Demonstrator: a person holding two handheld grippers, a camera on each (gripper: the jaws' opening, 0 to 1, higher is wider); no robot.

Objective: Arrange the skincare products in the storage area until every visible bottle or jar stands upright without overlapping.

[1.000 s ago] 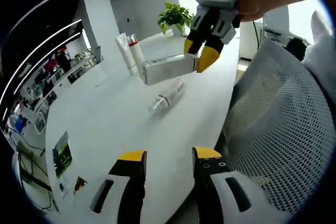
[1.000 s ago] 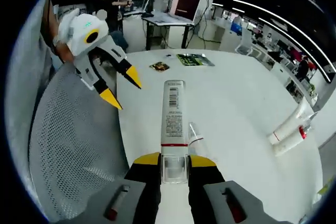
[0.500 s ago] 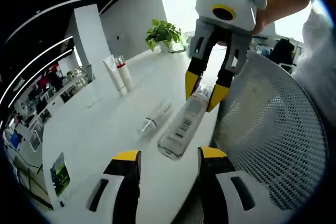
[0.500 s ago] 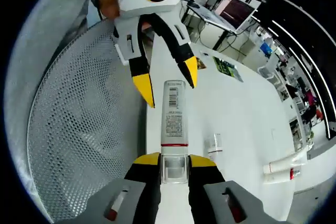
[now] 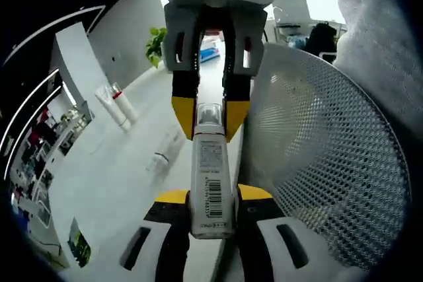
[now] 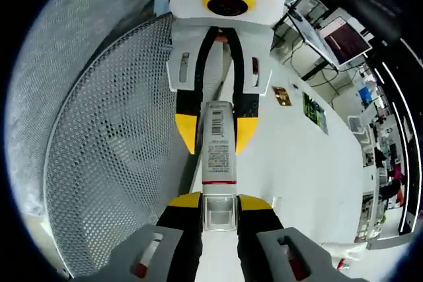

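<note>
White table (image 5: 106,183) backdrop. Right gripper (image 6: 218,206) clamps the bottle (image 6: 219,153) at its cap; left gripper (image 5: 210,197), now closed in, brackets the base, jaws narrow, grip uncertain. Handover likely.

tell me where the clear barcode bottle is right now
The clear barcode bottle hangs over the table edge beside the mesh chair, cap end pinched by the right hand-held gripper, base between the left hand-held gripper's tips.

white bottle (image 5: 211,175), yellow-tipped left hand-held gripper (image 5: 205,200)
</note>
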